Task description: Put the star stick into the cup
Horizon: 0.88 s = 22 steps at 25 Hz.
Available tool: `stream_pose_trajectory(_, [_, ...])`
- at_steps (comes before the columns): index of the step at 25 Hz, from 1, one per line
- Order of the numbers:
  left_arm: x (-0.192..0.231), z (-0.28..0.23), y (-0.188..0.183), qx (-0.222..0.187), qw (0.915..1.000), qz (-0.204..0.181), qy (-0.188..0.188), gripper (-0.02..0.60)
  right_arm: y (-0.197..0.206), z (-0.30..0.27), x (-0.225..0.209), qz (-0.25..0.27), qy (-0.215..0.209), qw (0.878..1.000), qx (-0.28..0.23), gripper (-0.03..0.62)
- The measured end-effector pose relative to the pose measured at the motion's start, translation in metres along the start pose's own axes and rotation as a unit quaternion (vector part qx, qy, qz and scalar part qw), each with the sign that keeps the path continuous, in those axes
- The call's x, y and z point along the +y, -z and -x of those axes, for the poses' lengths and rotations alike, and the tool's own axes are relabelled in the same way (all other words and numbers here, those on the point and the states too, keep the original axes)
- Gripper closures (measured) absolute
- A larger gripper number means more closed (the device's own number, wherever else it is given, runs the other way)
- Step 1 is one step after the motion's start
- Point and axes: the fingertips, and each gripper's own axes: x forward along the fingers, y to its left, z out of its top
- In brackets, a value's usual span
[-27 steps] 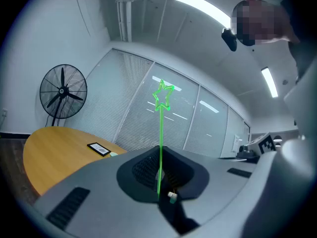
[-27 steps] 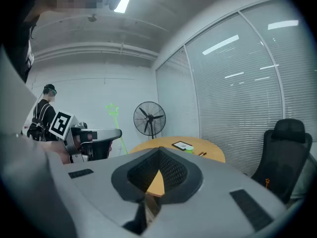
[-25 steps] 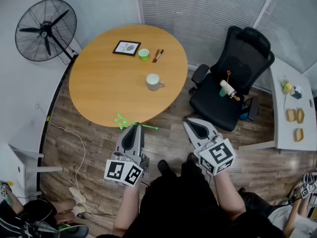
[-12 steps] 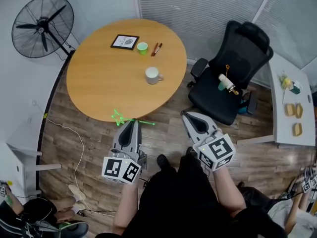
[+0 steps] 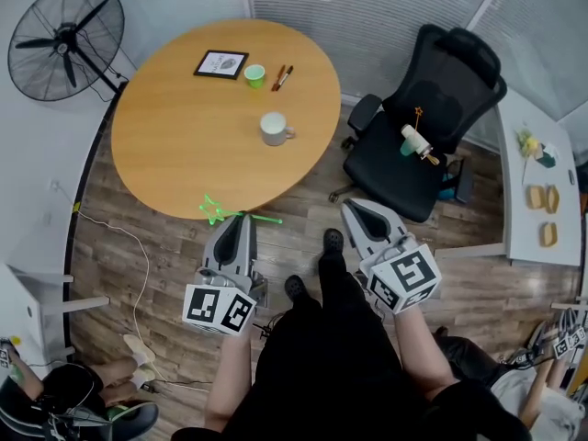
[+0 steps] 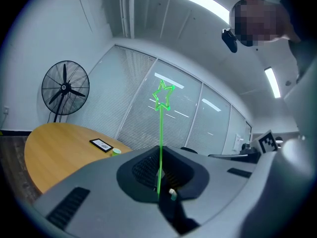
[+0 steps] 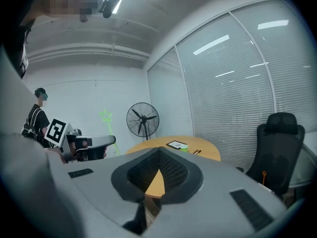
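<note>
A thin green star stick (image 5: 220, 212) lies crosswise in my left gripper (image 5: 241, 220), which is shut on it just off the near edge of the round wooden table (image 5: 175, 136). In the left gripper view the star stick (image 6: 160, 133) rises straight out of the closed jaws, with the star at its top. The grey-white cup (image 5: 274, 129) stands upright on the table's right half, well beyond the stick. My right gripper (image 5: 354, 208) hangs over the floor, shut and holding nothing. From the right gripper view, the star stick (image 7: 105, 116) shows at the left.
A small green cup (image 5: 254, 74), a framed picture (image 5: 220, 64) and pens (image 5: 281, 77) lie at the table's far side. A black office chair (image 5: 423, 127) with small items on its seat stands to the right. A fan (image 5: 57, 39) stands at the far left. A white side table (image 5: 542, 182) is at the right edge.
The table and chair have slid up and left in the head view and a foot has stepped forward. The left gripper still holds the star stick; the right stays shut.
</note>
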Motion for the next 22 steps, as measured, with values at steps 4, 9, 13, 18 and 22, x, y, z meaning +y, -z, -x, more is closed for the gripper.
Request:
stream_pose_trajectory(4, [0.004, -0.016, -0.001, 0.003, 0.9999, -0.005, -0.012, 0.571, -0.003, -0.017, -0.008, 0.01, -0.032, 0.999, 0.007, 0.585])
stream_pose_trajectory(9, [0.008, -0.047, -0.007, 0.002, 0.9996, -0.006, -0.029, 0.571, -0.015, -0.042, -0.032, 0.015, -0.058, 0.998, 0.01, 0.585])
stream_pose_trajectory(13, [0.01, -0.079, -0.009, 0.004, 0.999, -0.008, -0.043, 0.571, -0.023, -0.063, -0.059, 0.012, -0.078, 0.997, 0.011, 0.585])
stream_pose_trajectory(18, [0.011, -0.116, -0.011, 0.005, 0.998, -0.01, -0.063, 0.571, -0.03, -0.086, -0.092, 0.003, -0.102, 0.995, 0.012, 0.585])
stream_pose_trajectory(22, [0.012, -0.141, -0.011, 0.004, 0.9966, -0.009, -0.082, 0.571, -0.033, -0.104, -0.117, -0.003, -0.121, 0.993, 0.016, 0.585])
